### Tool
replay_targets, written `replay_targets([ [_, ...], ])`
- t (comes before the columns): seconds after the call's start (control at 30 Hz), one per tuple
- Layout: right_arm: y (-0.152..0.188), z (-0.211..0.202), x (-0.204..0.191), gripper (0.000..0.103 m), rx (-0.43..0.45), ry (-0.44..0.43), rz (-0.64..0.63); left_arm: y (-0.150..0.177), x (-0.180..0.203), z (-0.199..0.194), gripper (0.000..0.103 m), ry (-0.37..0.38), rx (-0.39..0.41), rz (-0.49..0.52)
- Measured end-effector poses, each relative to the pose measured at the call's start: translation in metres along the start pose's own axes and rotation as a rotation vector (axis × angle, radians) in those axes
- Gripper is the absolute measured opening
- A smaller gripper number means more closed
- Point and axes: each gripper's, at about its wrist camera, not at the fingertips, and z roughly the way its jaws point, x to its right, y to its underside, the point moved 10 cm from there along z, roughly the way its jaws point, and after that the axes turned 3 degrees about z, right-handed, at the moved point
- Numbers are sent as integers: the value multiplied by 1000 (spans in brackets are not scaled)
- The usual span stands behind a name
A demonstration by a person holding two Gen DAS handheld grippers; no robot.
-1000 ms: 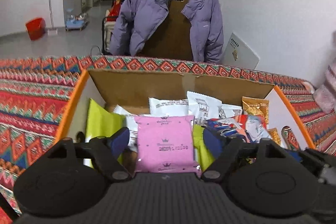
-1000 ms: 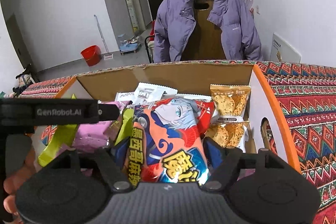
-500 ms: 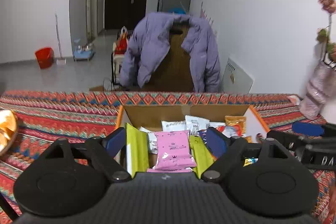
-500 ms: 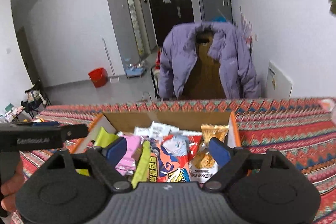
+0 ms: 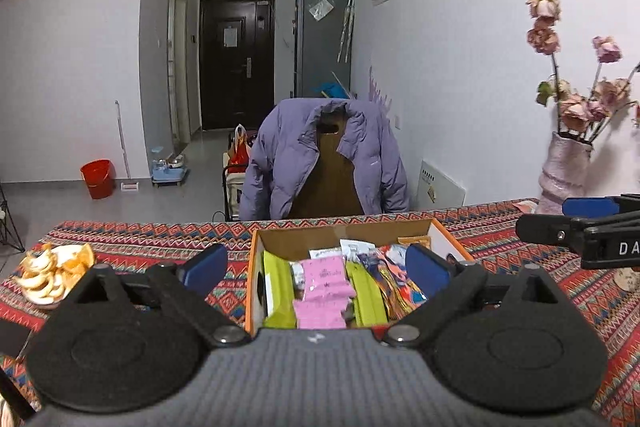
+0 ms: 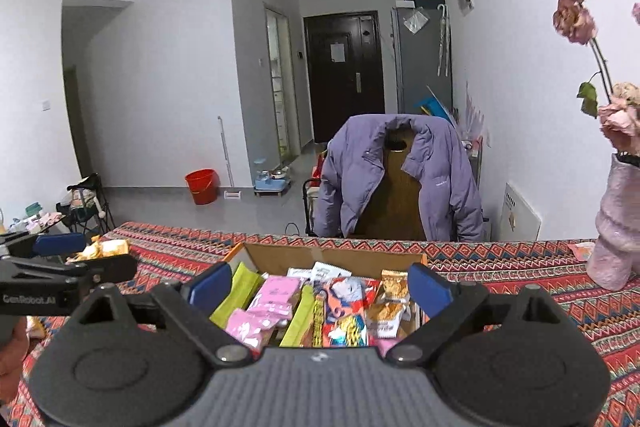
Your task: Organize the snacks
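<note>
Tablecloth: red patterned cloth (image 5: 132,239) covers the table, and the cardboard box (image 5: 280,241) stands on it.
Box: open at the top, packed with snack packets set on edge.
Left gripper (image 5: 316,265): mine, held back from the box on its near side, above the packets; its jaws have just been opening and stand wide with nothing between them.
Pink packet (image 5: 326,277): inside the box, ahead of my left gripper, between two lime-green packets.
Right gripper (image 6: 320,285): also on the near side of the box, jaws just opened wide, empty.
Cartoon-print packet (image 6: 346,307): inside the box, ahead of my right gripper, beside the tan packets (image 6: 394,285).
Vase (image 6: 616,227): right of the box.
</note>
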Motion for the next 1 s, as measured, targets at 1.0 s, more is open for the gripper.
replay_targets([
  [1.0,218,-216,-61,103,59,-71,-70,201,30,-242,100,-100,106,-47],
])
